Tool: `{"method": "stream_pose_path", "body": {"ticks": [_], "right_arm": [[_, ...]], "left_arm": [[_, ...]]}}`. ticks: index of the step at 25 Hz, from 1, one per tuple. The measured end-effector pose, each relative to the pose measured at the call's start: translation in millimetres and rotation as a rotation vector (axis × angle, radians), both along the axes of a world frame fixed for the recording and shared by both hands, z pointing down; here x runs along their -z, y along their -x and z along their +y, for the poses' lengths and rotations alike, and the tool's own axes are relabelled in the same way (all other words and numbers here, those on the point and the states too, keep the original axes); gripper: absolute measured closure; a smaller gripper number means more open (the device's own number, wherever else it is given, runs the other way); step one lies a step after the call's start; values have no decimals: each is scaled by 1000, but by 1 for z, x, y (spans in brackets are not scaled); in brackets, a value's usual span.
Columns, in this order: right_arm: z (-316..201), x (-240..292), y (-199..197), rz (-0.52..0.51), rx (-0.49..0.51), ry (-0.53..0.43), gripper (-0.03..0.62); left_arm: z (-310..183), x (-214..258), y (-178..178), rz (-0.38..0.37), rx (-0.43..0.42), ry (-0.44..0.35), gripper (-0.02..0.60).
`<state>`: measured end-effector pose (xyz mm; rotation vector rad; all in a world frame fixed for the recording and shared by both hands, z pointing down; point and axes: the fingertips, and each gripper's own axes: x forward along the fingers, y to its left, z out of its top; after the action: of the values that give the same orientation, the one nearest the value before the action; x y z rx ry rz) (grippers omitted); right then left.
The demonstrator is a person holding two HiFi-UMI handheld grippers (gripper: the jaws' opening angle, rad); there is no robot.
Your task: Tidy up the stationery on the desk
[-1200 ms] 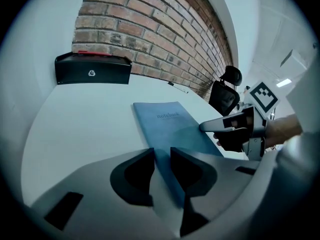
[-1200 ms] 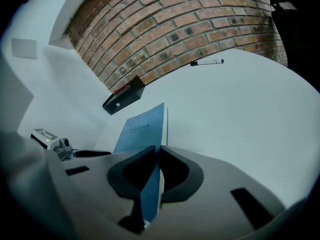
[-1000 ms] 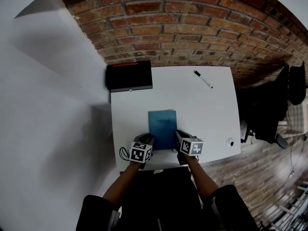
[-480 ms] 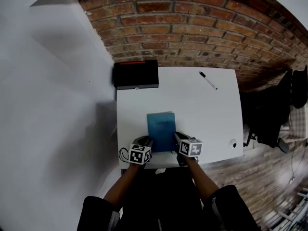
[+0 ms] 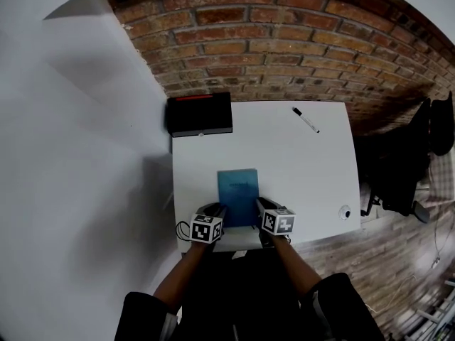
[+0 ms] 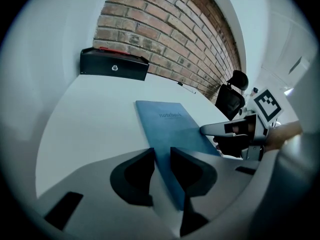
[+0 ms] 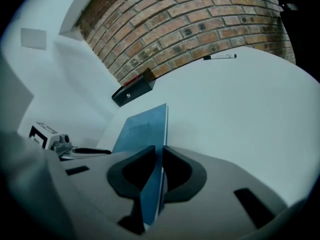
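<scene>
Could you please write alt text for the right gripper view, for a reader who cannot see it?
The right gripper has its jaws shut on the near edge of a blue notebook, which stretches away across a white desk. Beyond it, a black box and a marker lie near a brick wall; the left gripper shows at the left.
</scene>
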<state>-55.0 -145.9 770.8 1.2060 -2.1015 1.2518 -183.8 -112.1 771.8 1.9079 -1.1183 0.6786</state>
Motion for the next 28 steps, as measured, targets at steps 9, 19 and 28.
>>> {"method": "stream_pose_path", "body": {"ticks": [9,19,28], "right_arm": [[-6,19,-23,69,-60,-59,548],[-14,68,-60,102,-44,-181,571],[-60,76,-110,160,57,-265,571]], "left_arm": [[-4,22,-5,-43,-72,-82,471],[-18,78,-53,26,-165,-231,483],[-42,92,-101,17,-96,-223,488]]}}
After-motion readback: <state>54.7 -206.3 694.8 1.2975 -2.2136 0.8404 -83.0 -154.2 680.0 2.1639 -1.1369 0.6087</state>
